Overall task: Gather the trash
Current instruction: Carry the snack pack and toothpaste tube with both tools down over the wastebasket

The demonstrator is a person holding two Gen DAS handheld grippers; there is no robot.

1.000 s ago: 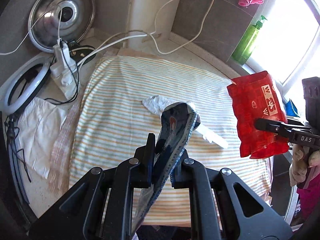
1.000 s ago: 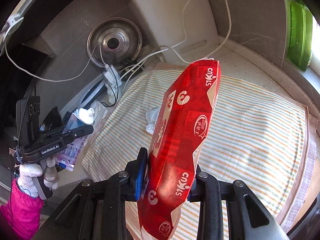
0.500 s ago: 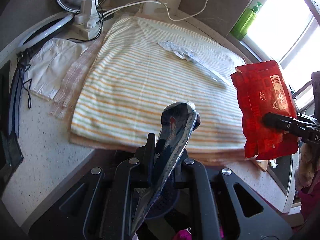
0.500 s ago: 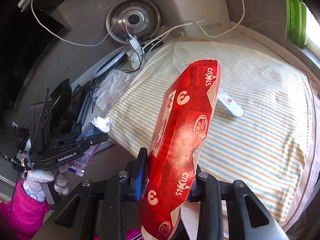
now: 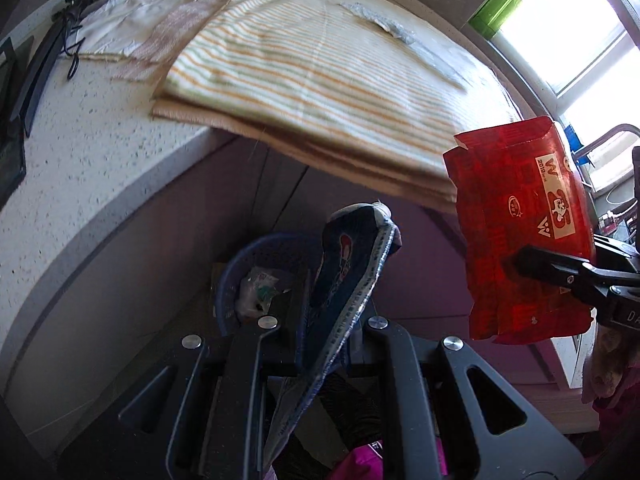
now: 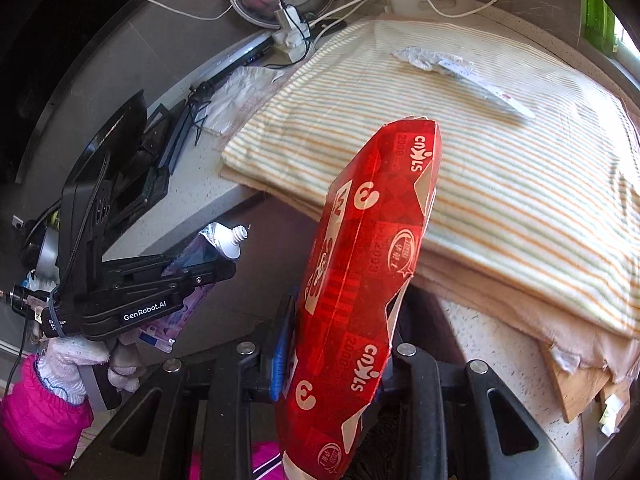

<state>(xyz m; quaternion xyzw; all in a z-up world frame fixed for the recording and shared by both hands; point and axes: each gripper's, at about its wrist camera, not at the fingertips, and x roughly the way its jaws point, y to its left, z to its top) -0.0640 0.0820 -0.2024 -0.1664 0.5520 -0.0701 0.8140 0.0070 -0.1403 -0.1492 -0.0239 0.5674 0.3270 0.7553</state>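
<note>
Both tongs have swung off the worktop (image 5: 92,128): left tongs (image 5: 332,320) clenched on toothpaste tube (image 5: 352,264) above blue basket (image 5: 240,264); right tongs (image 6: 340,344) grasping red carton (image 6: 360,280). Drop looks next.

On the red carton (image 6: 360,280), "2008" is printed several times, and white lettering that looks like "cnkls", partly upside down, is seen near its top and lower down; round white seals carry characters too small to be read. In the left wrist view the same red carton (image 5: 524,232) bears "2019" beside a large "W" on a white panel. "GenRobot.AI" is written in white on the side of the left hand-held gripper (image 6: 200,272). The letters "DA" are seen, cut off at the picture's edge, on the right hand-held gripper (image 5: 560,276).
</note>
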